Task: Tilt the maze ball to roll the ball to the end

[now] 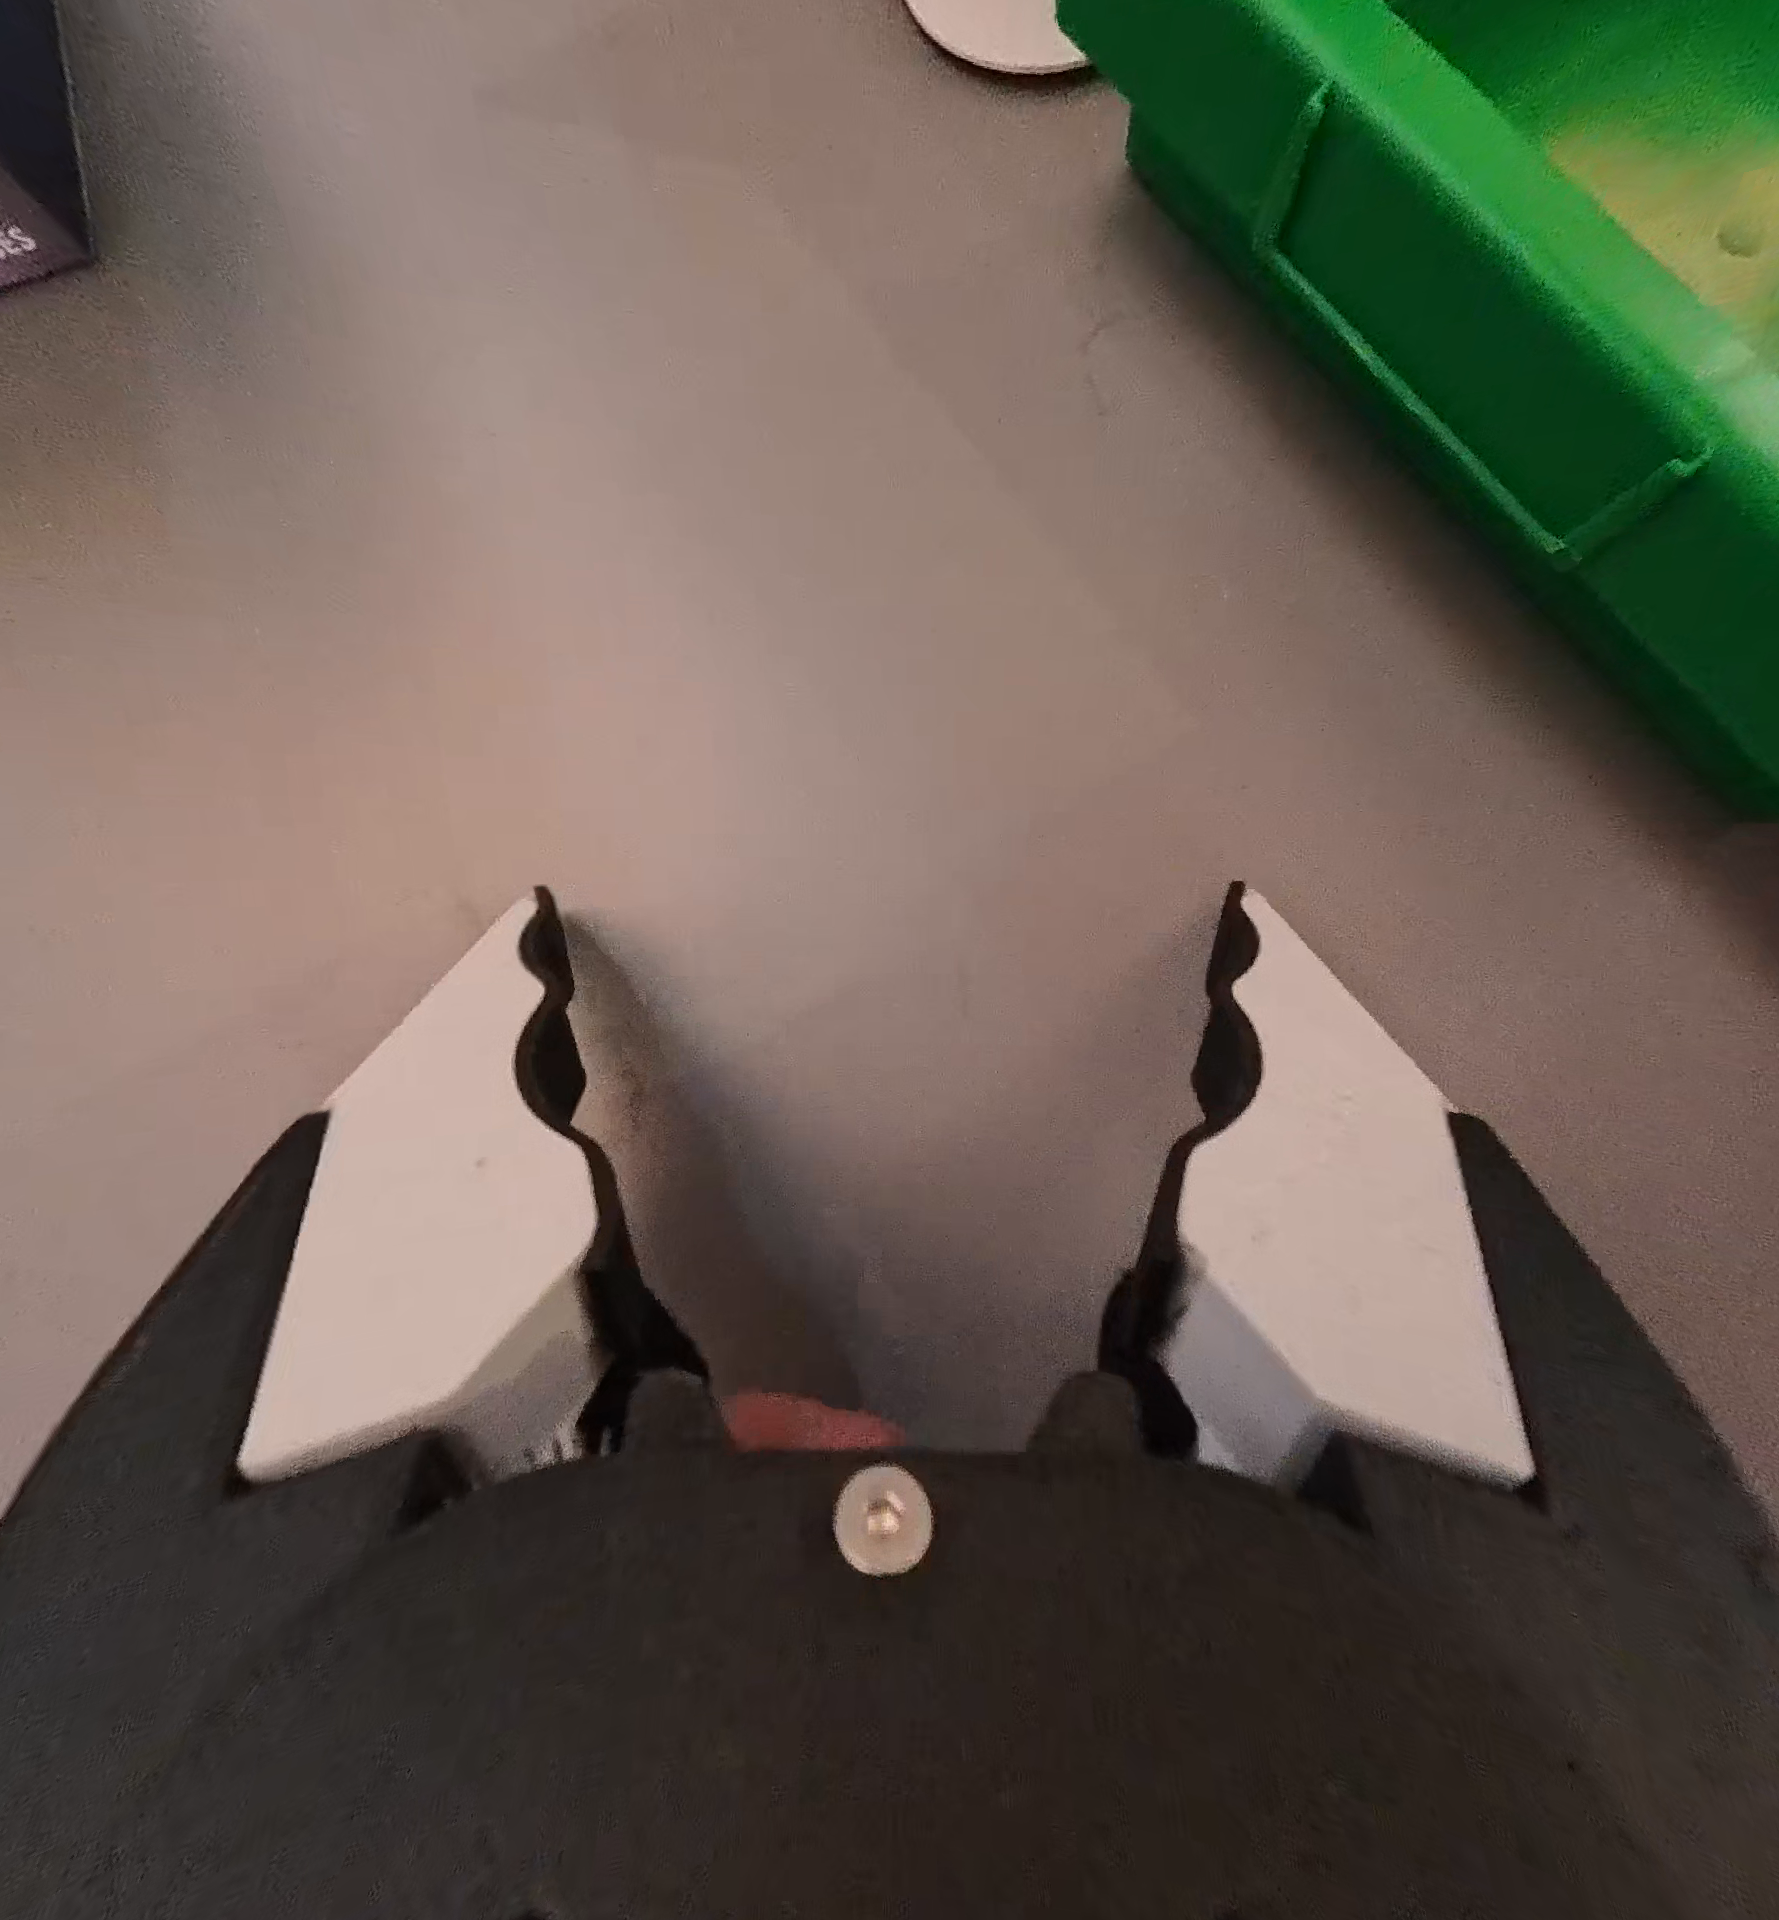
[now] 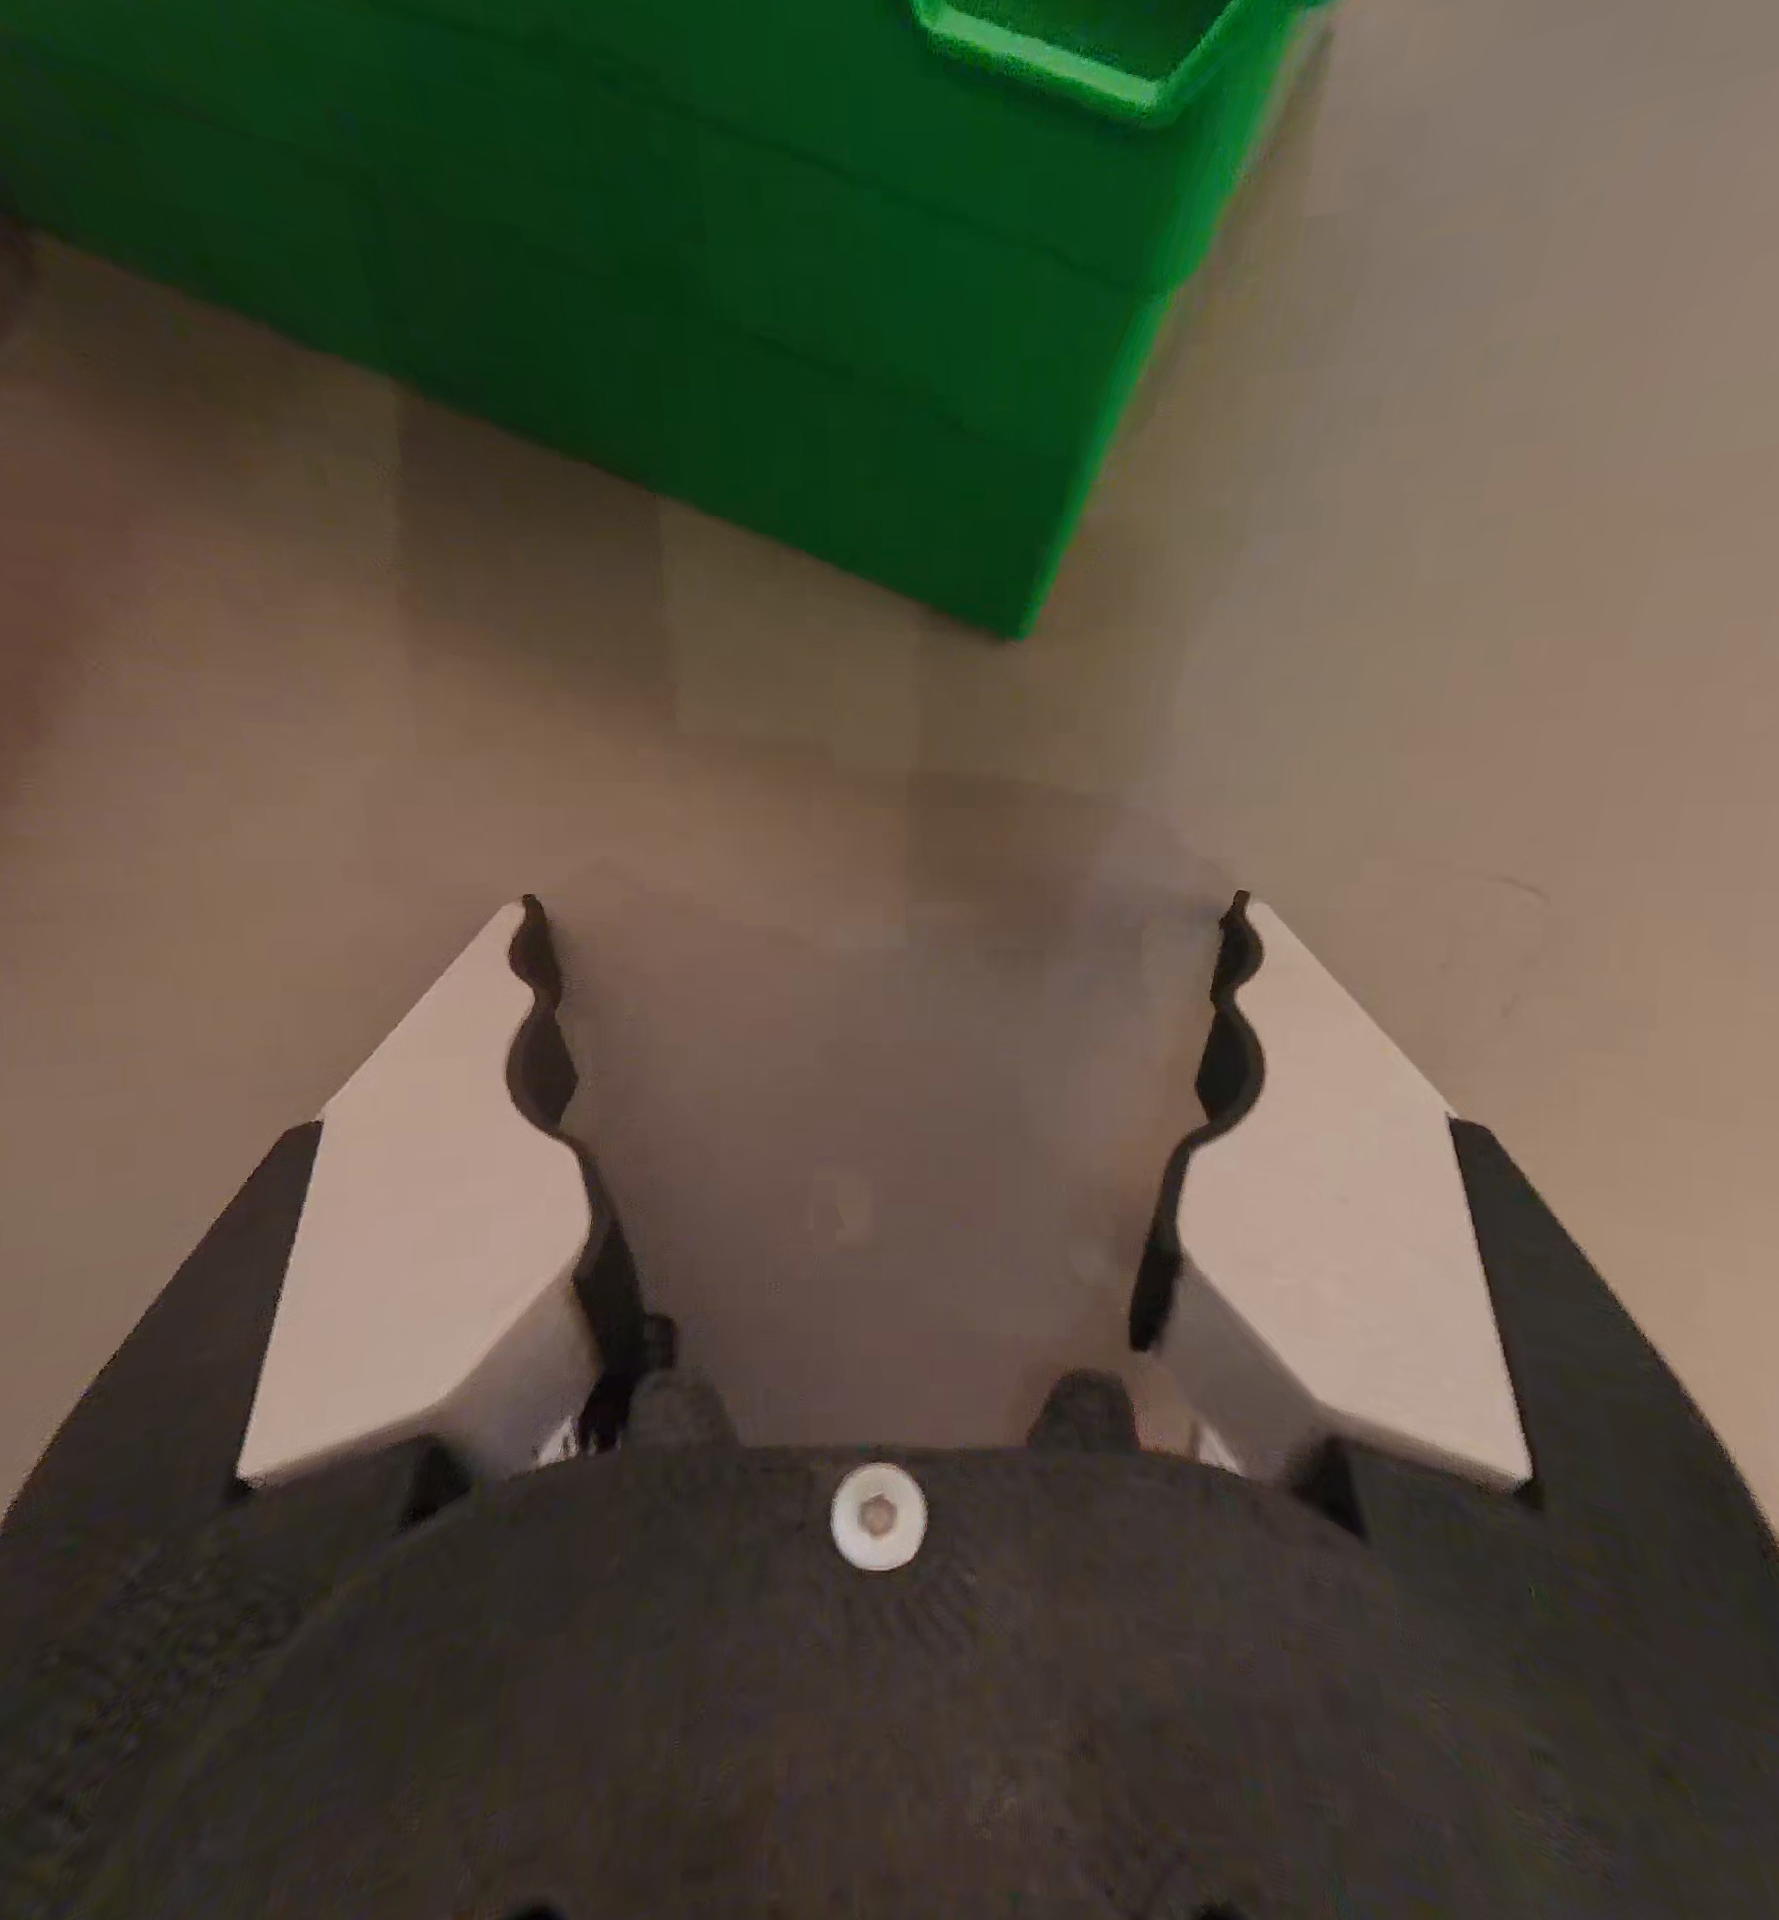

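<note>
Both tools — left (image 1: 887,894), right (image 2: 883,899) — gape empty over the bench (image 1: 656,520); a blind reach could clip the green bin (image 2: 656,312).

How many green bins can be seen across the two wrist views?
1, as far as visible: the green bin sits upper right in the left wrist view and along the top in the right wrist view. Probably the same bin; others may lie outside view.

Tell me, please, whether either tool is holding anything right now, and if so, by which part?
Nothing is held. The left tool and the right tool both stand open over bare table.
</note>
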{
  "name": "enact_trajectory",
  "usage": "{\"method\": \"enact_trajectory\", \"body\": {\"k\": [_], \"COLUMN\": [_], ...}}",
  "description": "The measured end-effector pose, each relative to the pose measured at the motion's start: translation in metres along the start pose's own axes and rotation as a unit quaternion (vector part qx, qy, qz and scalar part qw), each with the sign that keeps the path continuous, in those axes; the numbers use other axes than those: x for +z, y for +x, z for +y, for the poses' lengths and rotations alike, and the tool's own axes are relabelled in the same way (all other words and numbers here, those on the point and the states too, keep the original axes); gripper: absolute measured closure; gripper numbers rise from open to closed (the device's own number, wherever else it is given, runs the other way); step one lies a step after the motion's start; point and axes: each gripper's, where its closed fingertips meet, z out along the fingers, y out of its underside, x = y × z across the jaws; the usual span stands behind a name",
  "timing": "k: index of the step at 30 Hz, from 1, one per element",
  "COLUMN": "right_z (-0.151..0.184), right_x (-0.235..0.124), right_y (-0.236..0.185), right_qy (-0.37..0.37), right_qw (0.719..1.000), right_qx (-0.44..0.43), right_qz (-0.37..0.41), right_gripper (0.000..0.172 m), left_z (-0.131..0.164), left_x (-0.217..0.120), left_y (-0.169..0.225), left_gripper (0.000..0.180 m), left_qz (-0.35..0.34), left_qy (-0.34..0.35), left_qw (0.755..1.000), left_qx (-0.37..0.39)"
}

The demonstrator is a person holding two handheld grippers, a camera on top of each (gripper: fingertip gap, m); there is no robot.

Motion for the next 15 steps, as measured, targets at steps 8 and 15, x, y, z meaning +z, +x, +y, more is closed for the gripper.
{"method": "enact_trajectory", "body": {"k": [8, 15], "right_z": [0.0078, 0.0083], "right_x": [-0.0002, -0.0005], "right_y": [0.004, 0.0041], "right_qy": [-0.019, -0.019], "right_qw": [0.999, 0.999], "right_qx": [0.023, 0.022], "right_qz": [0.021, 0.02], "right_gripper": [0.016, 0.016], "left_z": [0.0058, 0.0055], "left_x": [-0.0047, -0.0035], "left_y": [-0.0058, -0.0063], "left_gripper": [0.056, 0.055], "left_qz": [0.011, 0.011], "left_qy": [-0.004, -0.005], "left_qw": [1.0, 1.0], "left_qx": [-0.001, -0.002]}}
